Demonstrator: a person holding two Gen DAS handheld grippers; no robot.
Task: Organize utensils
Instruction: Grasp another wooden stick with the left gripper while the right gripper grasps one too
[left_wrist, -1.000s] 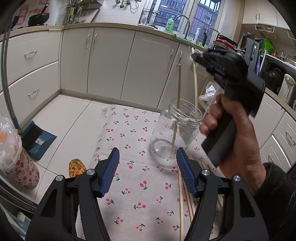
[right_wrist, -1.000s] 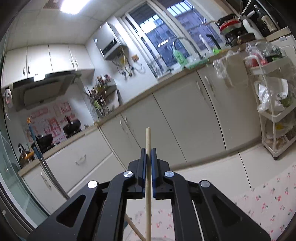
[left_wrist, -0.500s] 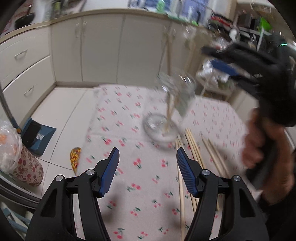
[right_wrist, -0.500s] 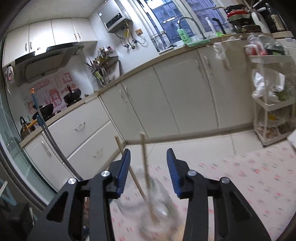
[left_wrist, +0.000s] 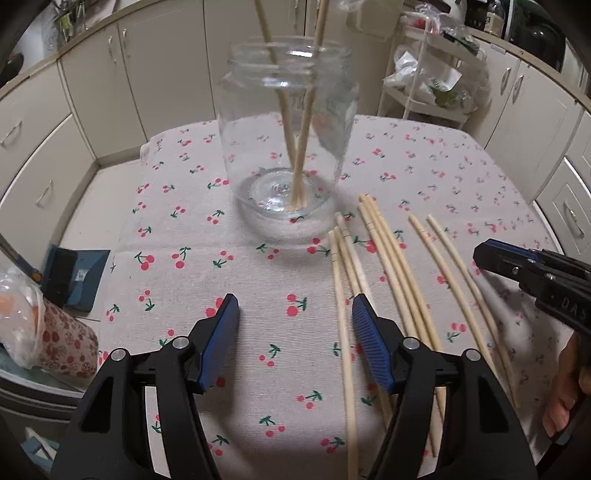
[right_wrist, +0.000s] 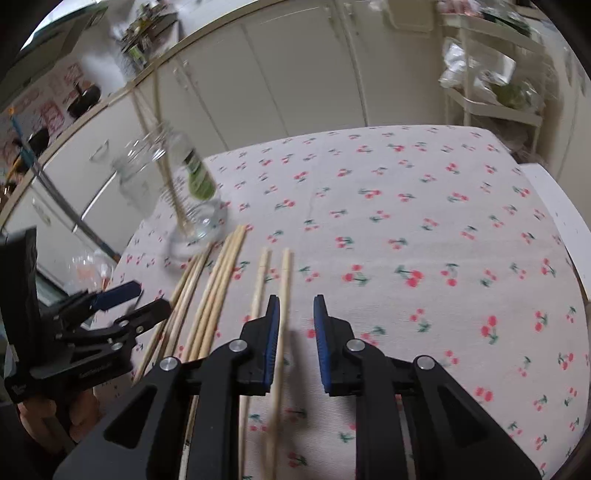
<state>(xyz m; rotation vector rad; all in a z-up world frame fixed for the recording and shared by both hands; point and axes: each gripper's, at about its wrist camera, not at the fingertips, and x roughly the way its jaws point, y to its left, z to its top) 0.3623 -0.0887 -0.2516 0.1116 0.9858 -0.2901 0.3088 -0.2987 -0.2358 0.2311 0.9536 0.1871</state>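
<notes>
Kitchen, cherry-print tablecloth (right_wrist: 424, 206). Right gripper (right_wrist: 294, 345) now spread and empty, down over the loose chopsticks (right_wrist: 284, 288); its last stick now stands in the glass jar (left_wrist: 288, 125), two inside. Left gripper (left_wrist: 293, 345) spread, idle. Next pick looks imminent.

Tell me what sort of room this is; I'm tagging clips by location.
Most likely a home kitchen: cream base cabinets with metal handles under a countertop, black pans by a stove, and a cherry-print tablecloth holding a clear glass jar and loose wooden chopsticks.
</notes>
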